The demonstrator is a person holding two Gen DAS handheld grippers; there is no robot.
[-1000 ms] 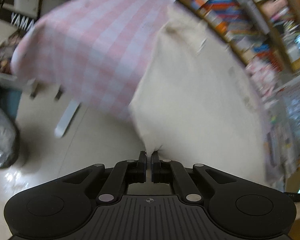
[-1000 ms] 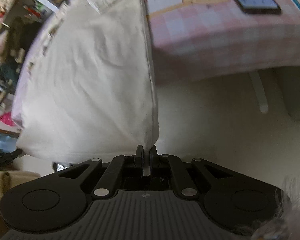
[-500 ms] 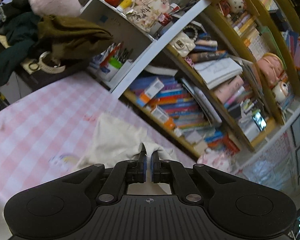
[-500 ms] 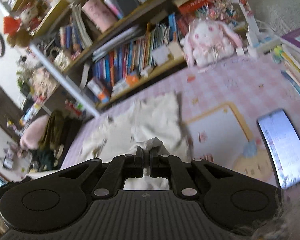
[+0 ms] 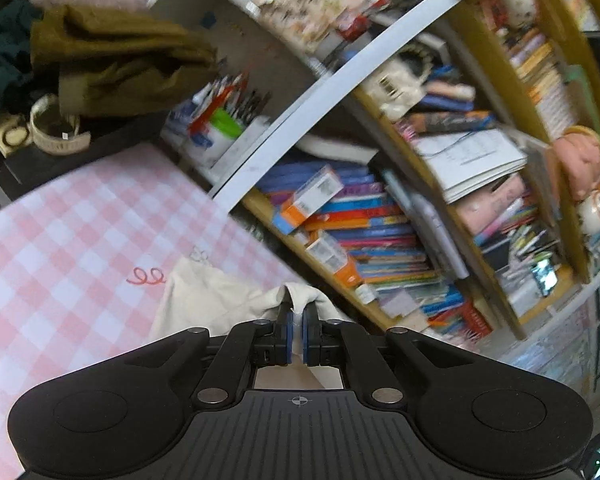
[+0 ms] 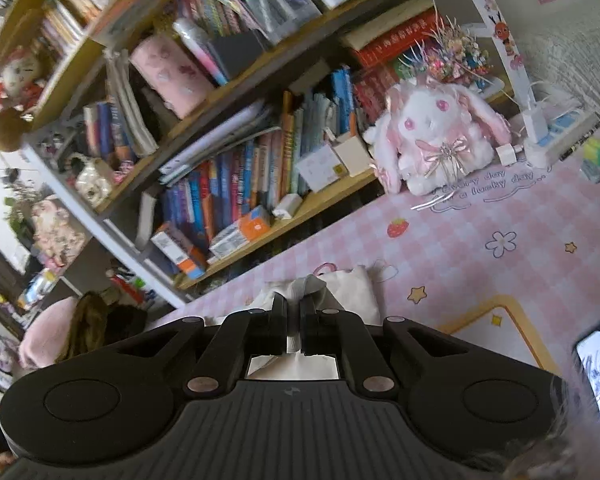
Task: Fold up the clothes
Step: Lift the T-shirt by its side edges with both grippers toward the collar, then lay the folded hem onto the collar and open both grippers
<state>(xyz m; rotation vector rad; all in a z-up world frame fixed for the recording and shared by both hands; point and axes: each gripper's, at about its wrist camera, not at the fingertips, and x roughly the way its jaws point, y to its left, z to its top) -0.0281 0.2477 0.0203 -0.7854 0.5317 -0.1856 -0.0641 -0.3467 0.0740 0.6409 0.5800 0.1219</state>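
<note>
Both grippers, left (image 5: pixel 296 316) and right (image 6: pixel 294 312), pinch the cloth (image 5: pixel 204 300); thin bites could slip, spoiling the fold.

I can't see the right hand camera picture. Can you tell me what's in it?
The right gripper is shut on a cream cloth over a pink checked tablecloth. Behind sit a white plush bunny and crowded bookshelves.

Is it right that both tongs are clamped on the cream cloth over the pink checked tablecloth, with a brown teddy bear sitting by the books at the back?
Not quite. The toy by the books is a white and pink plush rabbit, as the right wrist view shows. The rest holds: the left tongs and right tongs are both clamped on the cream cloth over the pink checked tablecloth.
</note>
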